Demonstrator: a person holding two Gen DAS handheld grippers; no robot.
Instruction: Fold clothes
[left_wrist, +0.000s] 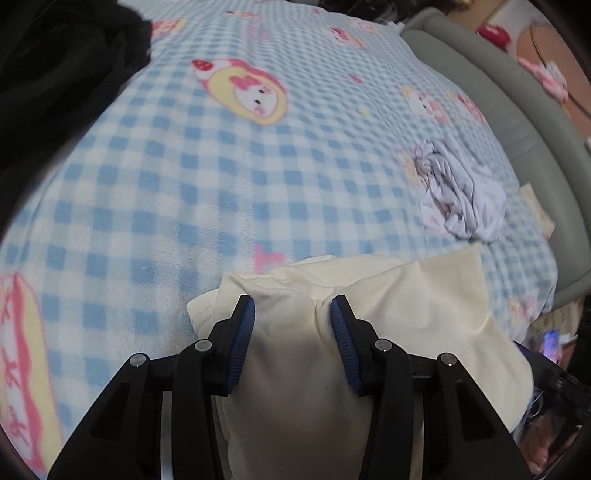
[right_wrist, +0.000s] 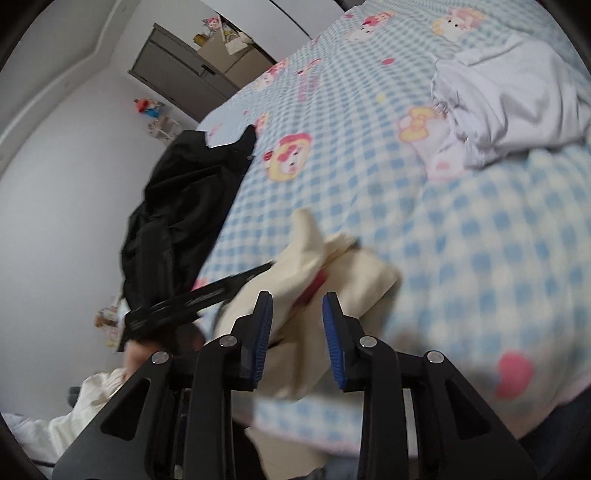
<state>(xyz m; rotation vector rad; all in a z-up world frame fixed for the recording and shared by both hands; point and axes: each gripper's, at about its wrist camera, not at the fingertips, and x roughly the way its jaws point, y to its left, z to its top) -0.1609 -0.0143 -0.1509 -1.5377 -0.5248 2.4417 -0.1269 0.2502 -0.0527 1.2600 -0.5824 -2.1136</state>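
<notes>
Cream garment held up over the checked bed

The bed (left_wrist: 184, 166) carries a black garment (right_wrist: 177, 206) at one edge and a crumpled white garment (right_wrist: 509, 99) apart from it. The cream garment (left_wrist: 295, 362) fills the half-open left claw (left_wrist: 293, 308), pads pressing it; the right claw (right_wrist: 297, 299), narrower, also grips it.

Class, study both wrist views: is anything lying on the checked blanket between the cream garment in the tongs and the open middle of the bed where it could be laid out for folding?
Nothing visible does. The cream garment hangs between the left tongs; the blanket ahead is bare. The white garment lies right, the black one left.
</notes>
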